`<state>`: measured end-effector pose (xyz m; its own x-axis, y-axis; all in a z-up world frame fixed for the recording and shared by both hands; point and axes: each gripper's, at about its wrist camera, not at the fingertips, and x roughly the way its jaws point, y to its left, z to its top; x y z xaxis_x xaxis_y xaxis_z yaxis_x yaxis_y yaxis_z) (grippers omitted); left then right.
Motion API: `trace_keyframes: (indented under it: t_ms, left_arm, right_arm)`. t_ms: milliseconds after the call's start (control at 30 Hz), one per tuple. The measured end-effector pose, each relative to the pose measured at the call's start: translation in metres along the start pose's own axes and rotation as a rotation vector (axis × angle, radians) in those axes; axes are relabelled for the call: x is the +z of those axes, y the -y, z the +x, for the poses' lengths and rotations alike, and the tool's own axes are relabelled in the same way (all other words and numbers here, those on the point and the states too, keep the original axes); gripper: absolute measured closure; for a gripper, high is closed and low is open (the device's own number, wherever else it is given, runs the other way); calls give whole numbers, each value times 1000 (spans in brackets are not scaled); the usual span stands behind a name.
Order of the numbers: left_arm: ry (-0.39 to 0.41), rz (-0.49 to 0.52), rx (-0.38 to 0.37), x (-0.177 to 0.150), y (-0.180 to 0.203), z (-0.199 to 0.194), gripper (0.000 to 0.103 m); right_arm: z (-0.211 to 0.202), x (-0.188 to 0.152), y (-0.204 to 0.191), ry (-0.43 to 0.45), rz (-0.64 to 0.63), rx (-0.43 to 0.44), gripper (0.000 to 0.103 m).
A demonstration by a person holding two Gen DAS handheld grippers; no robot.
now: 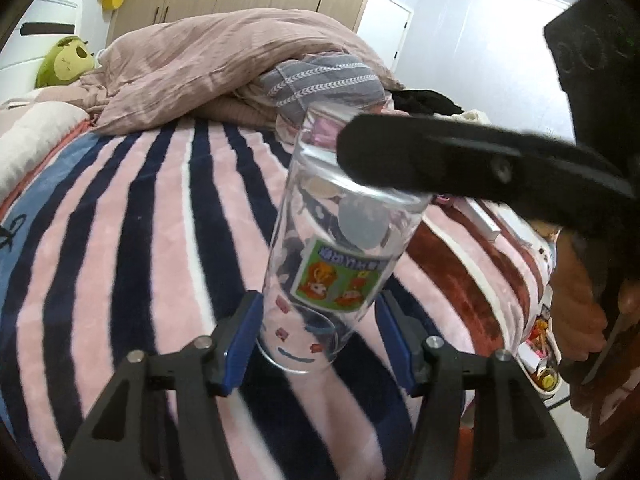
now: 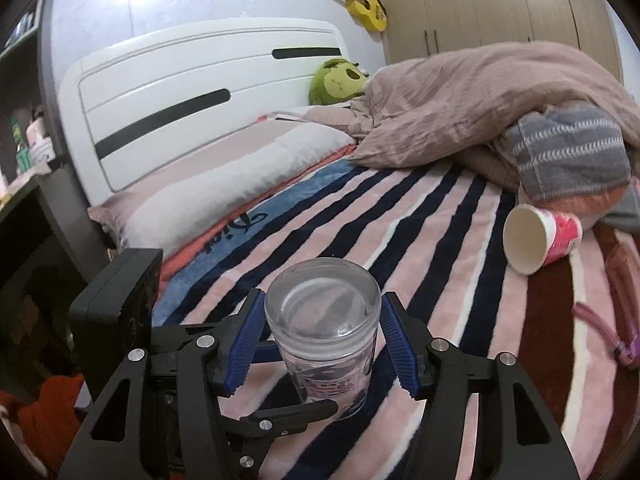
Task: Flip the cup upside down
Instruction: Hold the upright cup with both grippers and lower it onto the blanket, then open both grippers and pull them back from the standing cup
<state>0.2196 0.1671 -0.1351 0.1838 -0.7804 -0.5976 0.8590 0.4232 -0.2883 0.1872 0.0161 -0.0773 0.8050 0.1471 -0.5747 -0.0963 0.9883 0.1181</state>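
The left gripper (image 1: 318,336) is clamping the clear glass cup (image 1: 336,240) near its open rim, both blue pads (image 1: 240,344) pressing against the wall, while the right gripper (image 2: 322,344) is bracketing the cup's thick base end with its pads spread a little wider than the glass; whether those are touching it cannot be told. The cup is hanging above the striped blanket (image 2: 420,216) near the bed's near edge, base pointing up and away from the left gripper, so the flip is looking close to done, in my judgement. Glass like this is likely feeling stiff, fairly heavy at the base, slick under the pads and breakable, so gripping the straight wall below the printed sticker (image 1: 340,276) is seeming the safer hold, and setting the rim flat on soft bedding is risking a tip. Farther out, a paper cup (image 2: 540,238) is lying on its side toward the bed's right edge, well apart; a rumpled duvet (image 2: 480,108) is heaping at the far side, with a green plush toy (image 2: 338,80) by the headboard (image 2: 180,92). Nothing is blocking the spot below.
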Motion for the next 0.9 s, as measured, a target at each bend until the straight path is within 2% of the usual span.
trace_keyframes:
  t_ms: [100, 267, 433, 600, 667, 767, 900]
  left_arm:
    - [-9, 3, -6, 0, 1, 5, 48]
    - [-10, -31, -32, -2, -3, 1, 48]
    - [-16, -4, -11, 2, 0, -3, 28]
    - [-11, -2, -17, 3, 0, -8, 19]
    - [-10, 0, -17, 3, 1, -9, 19]
    - [-12, -2, -9, 3, 1, -9, 18]
    - [-29, 0, 0, 3, 2, -11, 18]
  right_arm:
    - [-2, -3, -8, -1, -71, -39, 48]
    - [-1, -8, -5, -1, -66, -33, 48]
    - [-1, -9, -3, -4, -49, -19, 47]
    - [1, -7, 6, -16, 4, -10, 42]
    - [1, -6, 7, -18, 6, -10, 42]
    - [1, -5, 10, -23, 13, -18, 36]
    - [-2, -4, 14, -16, 43, -4, 35]
